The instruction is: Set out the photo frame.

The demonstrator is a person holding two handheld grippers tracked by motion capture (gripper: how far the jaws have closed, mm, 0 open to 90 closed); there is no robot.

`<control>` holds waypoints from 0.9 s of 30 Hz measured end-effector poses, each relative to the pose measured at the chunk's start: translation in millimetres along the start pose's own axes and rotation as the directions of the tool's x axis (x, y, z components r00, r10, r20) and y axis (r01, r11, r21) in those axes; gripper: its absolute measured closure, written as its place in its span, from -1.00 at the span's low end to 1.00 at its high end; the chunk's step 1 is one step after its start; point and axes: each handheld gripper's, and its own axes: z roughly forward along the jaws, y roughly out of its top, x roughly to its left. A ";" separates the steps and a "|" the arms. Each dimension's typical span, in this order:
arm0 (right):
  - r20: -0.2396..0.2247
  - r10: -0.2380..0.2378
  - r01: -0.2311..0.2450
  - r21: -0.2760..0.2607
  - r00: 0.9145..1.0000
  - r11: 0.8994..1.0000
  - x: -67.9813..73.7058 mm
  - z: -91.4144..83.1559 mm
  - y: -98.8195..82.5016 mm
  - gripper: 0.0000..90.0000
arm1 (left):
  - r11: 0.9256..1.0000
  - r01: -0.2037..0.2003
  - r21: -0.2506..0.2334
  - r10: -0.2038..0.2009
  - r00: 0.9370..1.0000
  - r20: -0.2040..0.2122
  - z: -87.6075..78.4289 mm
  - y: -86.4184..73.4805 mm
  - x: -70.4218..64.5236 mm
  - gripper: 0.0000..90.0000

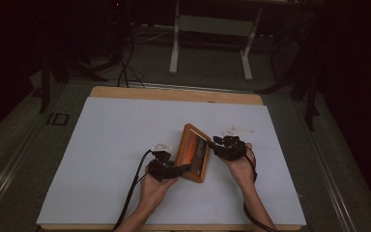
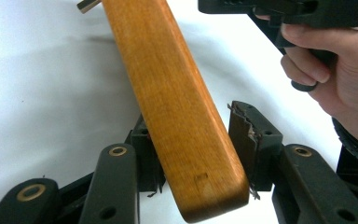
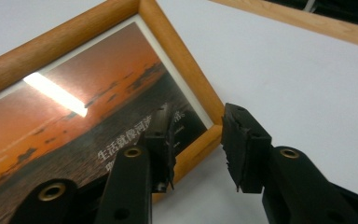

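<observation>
Left gripper (image 2: 193,154) straddles the picture frame's (image 2: 177,107) wooden edge, jaws parted, one pad touching, not clamped. Right gripper (image 3: 198,144) spread around the opposite rail, lower centre. The frame sits tilted, centre-right on the white sheet (image 1: 111,145). Best, I'd say: close both squarely on wood, clear of the glass.

Both forearms came in from the near edge of the surface (image 1: 101,145). The left hand (image 1: 155,186) held the left gripper (image 2: 191,154) at the near-left corner of the frame (image 1: 194,152), its jaws straddling the wooden edge with a gap on one side. The right hand (image 1: 241,166) held the right gripper (image 3: 196,144) at the frame's right side, jaws parted over the rim.
</observation>
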 end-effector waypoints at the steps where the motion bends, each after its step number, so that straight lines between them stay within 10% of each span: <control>1: -0.001 -0.003 0.003 -0.007 1.000 1.000 -0.2 -2.8 0.2 0.40 | 1.000 0.000 -0.004 0.000 1.000 0.001 0.3 -0.1 -0.7 0.32; 15: 0.015 -0.008 0.010 -0.112 1.000 0.994 -11.4 -59.8 15.0 0.35 | 0.995 -0.094 -0.028 0.093 0.995 -0.034 5.2 2.0 -26.7 0.49; 27: 0.027 0.007 -0.003 -0.166 1.000 0.986 -13.8 -79.1 18.6 0.35 | 0.973 -0.229 -0.029 0.225 0.969 -0.097 15.8 5.6 -53.7 0.53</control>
